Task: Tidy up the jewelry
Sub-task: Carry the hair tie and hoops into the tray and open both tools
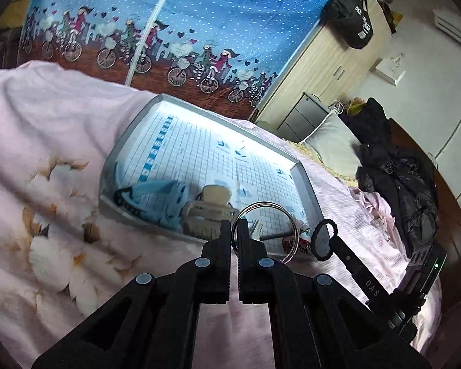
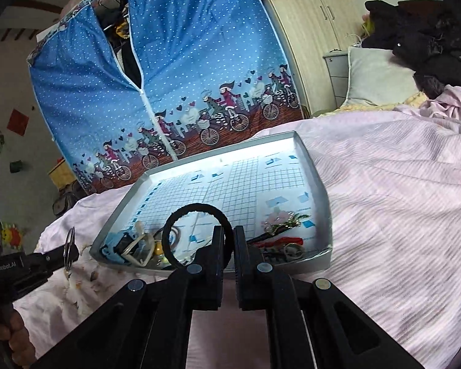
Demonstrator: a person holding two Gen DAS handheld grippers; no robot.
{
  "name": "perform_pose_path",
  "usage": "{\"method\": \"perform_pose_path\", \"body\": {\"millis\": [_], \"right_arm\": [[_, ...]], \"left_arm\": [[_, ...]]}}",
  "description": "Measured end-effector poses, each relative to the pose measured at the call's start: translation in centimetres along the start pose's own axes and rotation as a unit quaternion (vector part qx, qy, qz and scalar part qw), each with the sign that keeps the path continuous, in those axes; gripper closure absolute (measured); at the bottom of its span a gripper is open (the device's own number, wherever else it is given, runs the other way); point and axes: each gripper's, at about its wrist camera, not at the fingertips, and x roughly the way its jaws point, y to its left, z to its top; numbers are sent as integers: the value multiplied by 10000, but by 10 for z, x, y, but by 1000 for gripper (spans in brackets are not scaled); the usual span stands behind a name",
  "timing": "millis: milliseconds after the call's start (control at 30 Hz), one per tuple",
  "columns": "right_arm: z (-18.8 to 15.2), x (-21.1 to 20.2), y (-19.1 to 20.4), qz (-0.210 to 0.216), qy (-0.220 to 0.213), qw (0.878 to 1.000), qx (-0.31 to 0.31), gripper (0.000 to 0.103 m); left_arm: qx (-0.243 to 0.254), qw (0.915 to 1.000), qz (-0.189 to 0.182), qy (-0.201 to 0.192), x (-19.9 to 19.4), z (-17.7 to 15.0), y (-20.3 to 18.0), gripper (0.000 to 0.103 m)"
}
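My left gripper (image 1: 234,230) is shut on a thin silver bangle (image 1: 265,204), held upright just above the near edge of a grey tray (image 1: 309,181) on the bed. My right gripper (image 2: 229,236) is shut on a black hair tie (image 2: 196,207), its loop standing over the tray's near rim (image 2: 321,190). Each view shows the other tool: the right gripper (image 1: 333,240) with the hair tie (image 1: 314,241), and the left gripper (image 2: 72,253) with the bangle (image 2: 70,246). In the tray lie a blue scrunchie (image 1: 159,196), a beige hair claw (image 1: 206,212), a flower brooch (image 2: 282,220) and red pieces (image 2: 279,241).
The tray rests on a pink floral bedspread (image 1: 55,184). Behind it stands a blue fabric wardrobe (image 2: 184,61) with a bicycle print. Black clothes (image 1: 393,169) and a pillow (image 2: 378,77) lie at the bed's right side. A person's hand (image 2: 12,335) holds the left tool.
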Motion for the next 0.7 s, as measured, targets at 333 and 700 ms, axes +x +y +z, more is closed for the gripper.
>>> {"method": "perform_pose_path", "body": {"millis": [333, 700], "right_arm": [[1, 11, -28, -279, 140, 9993, 198, 97], [-4, 33, -24, -447, 397, 9982, -3, 97]], "left_arm": [[937, 9938, 306, 517, 79, -21, -34, 101], [1419, 9824, 884, 830, 117, -31, -41, 101]]}}
